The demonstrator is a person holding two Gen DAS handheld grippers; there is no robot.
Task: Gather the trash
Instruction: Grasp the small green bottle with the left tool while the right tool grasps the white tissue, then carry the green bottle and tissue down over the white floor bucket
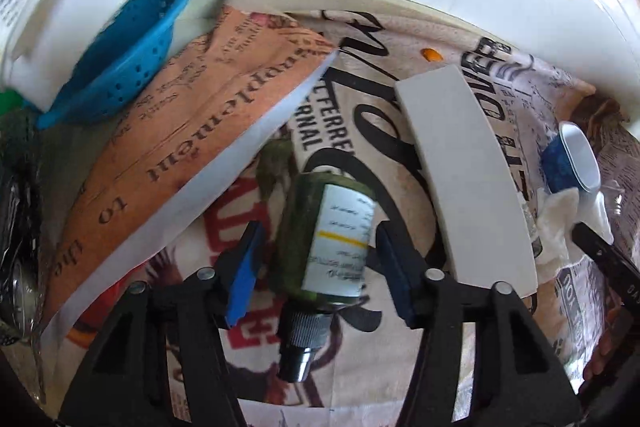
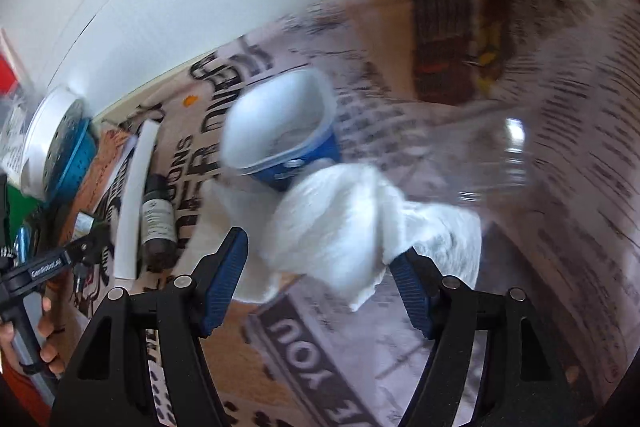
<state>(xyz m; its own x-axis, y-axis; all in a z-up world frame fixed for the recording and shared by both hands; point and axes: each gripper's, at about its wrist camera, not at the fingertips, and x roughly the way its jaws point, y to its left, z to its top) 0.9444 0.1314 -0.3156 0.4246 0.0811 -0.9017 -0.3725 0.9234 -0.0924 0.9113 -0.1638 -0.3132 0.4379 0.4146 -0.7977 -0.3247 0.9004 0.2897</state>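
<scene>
Nothing looks collected yet: the left gripper (image 1: 316, 259) is spread around the green dropper bottle (image 1: 326, 227) on the newspaper-print cloth (image 1: 352, 359), and the right gripper (image 2: 320, 271), also spread, straddles the crumpled tissue (image 2: 340, 223) without pinching

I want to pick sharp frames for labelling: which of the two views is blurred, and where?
Left wrist view: mostly sharp; the green bottle label lines are visible, though the blue strainer smears slightly. Right wrist view: heavy motion blur over the newspaper print, the blue cup and the white tissue; only the hand-held gripper stays crisp. Both bend at the edges.
</scene>
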